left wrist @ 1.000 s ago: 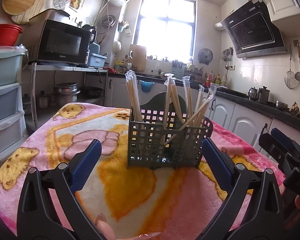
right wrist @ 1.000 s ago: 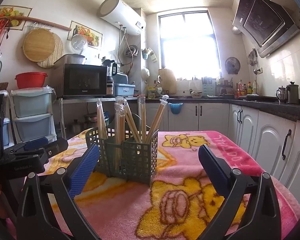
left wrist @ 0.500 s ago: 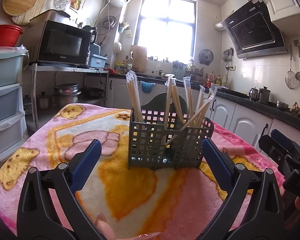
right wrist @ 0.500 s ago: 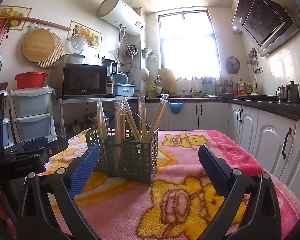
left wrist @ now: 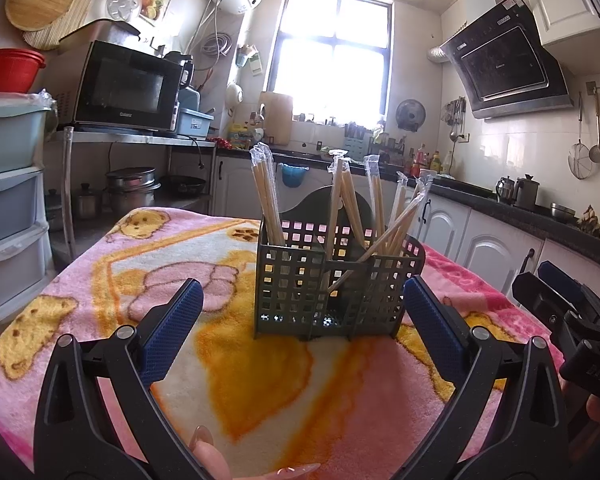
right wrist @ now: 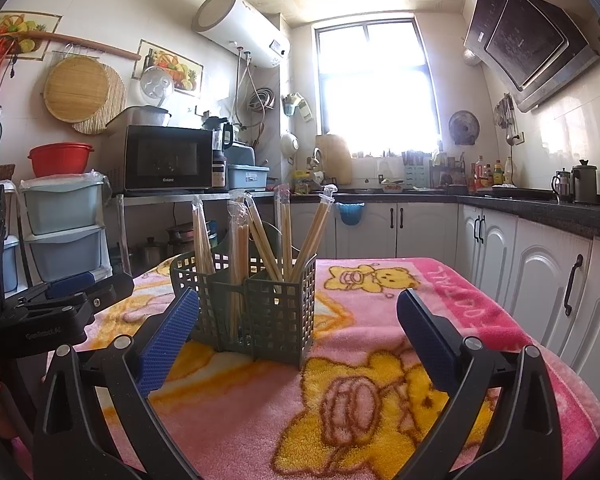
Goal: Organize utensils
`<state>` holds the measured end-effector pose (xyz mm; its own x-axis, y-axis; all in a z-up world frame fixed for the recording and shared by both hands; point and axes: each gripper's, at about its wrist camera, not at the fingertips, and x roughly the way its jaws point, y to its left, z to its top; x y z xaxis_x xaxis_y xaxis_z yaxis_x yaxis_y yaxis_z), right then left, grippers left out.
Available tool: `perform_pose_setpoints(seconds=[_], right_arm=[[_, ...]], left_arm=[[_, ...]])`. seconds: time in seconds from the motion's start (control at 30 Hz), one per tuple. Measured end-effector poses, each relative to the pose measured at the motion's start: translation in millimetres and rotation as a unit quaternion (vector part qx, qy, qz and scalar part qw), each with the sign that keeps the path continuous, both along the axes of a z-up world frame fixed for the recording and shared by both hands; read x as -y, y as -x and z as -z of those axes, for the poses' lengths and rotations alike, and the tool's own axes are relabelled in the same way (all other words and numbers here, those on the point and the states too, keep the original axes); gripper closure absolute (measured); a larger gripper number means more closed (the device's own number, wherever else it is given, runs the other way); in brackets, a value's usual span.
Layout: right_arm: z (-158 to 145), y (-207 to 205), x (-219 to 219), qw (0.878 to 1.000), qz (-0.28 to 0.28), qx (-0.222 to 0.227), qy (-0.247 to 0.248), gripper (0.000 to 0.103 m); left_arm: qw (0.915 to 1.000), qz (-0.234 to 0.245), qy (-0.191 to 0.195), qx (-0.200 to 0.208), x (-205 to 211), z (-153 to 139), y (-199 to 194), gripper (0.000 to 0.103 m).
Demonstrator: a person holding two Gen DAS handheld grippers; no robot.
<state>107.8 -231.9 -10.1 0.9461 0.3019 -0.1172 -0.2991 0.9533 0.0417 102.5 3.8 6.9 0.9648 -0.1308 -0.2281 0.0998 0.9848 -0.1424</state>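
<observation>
A grey-green lattice utensil holder (left wrist: 332, 284) stands upright on the pink and yellow blanket (left wrist: 260, 380); it also shows in the right wrist view (right wrist: 256, 312). Several pairs of plastic-wrapped wooden chopsticks (left wrist: 342, 204) stand in its compartments, some leaning; they show in the right wrist view too (right wrist: 260, 236). My left gripper (left wrist: 302, 316) is open and empty, just in front of the holder. My right gripper (right wrist: 298, 328) is open and empty, with the holder a little left of its middle. Each gripper appears at the edge of the other's view (left wrist: 572, 320) (right wrist: 56, 300).
The blanket-covered table has its right edge near white cabinets (right wrist: 540, 280). Stacked plastic drawers (left wrist: 8, 200) and a metal rack with a microwave (left wrist: 128, 88) stand to the left. A counter with a kettle (right wrist: 584, 184) runs along the right wall.
</observation>
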Motion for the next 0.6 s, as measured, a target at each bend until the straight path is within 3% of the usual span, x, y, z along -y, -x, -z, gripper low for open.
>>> perform_pose_setpoints(seconds=[0.6], right_arm=[[1.4, -0.9, 0.2, 1.000, 0.001, -0.001, 0.000, 0.006]], left_arm=[[1.0000, -0.002, 0.001, 0.000, -0.4, -0.4, -0.7, 0.010]])
